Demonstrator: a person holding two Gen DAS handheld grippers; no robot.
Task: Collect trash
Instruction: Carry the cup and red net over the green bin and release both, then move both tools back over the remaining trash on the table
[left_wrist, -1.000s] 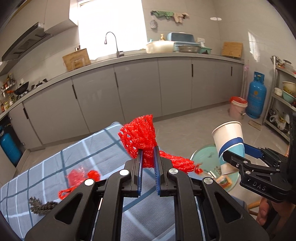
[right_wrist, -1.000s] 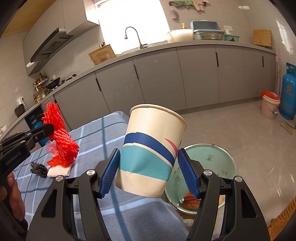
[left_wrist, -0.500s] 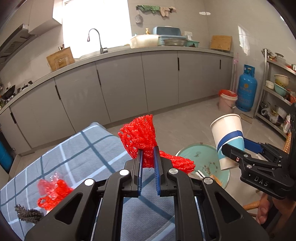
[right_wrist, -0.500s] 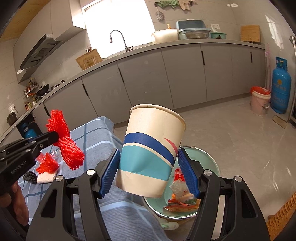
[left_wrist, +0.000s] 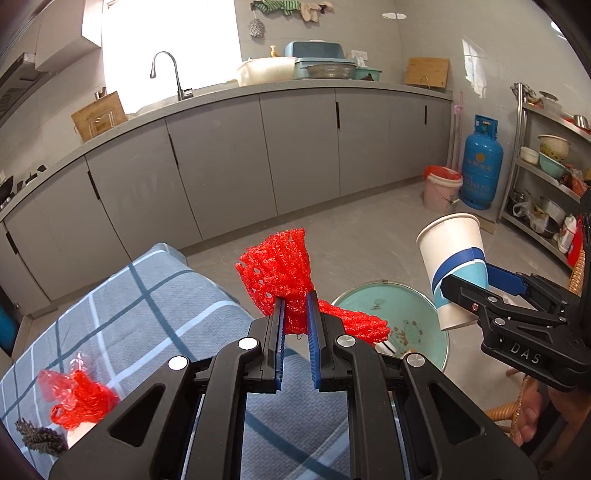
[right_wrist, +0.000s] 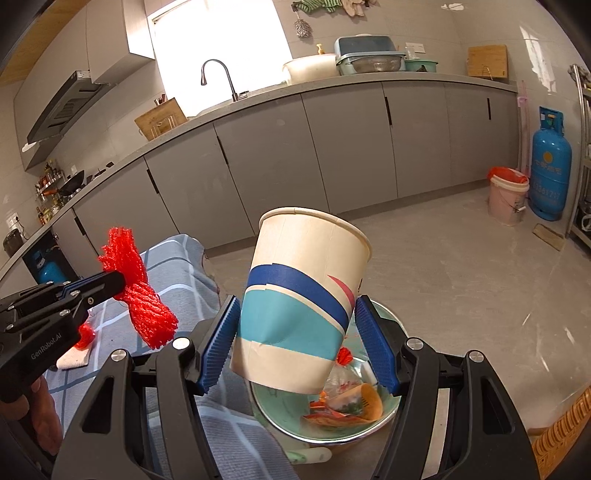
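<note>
Both your hands have carried their loads off the table edge toward the basin since a second ago: the basin now sits closer under the cup, and the kitchen counter has slid leftward in both views. Your left gripper (left_wrist: 295, 306) is pinched narrow on the red foam net (left_wrist: 275, 266), which sticks up at 12 o'clock from the pads. Your right gripper (right_wrist: 297, 343) clamps the paper cup (right_wrist: 303, 314) across its dented lower wall, tilted, rim up. Below it, at 5 o'clock, the green basin (right_wrist: 388, 317) already holds wrappers. Neither piece is dropped yet. On the checked tablecloth (left_wrist: 155, 295), at 8 o'clock in your left view, a red plastic scrap (left_wrist: 79, 400) and a dark cone-like bit (left_wrist: 40, 439) remain.
</note>
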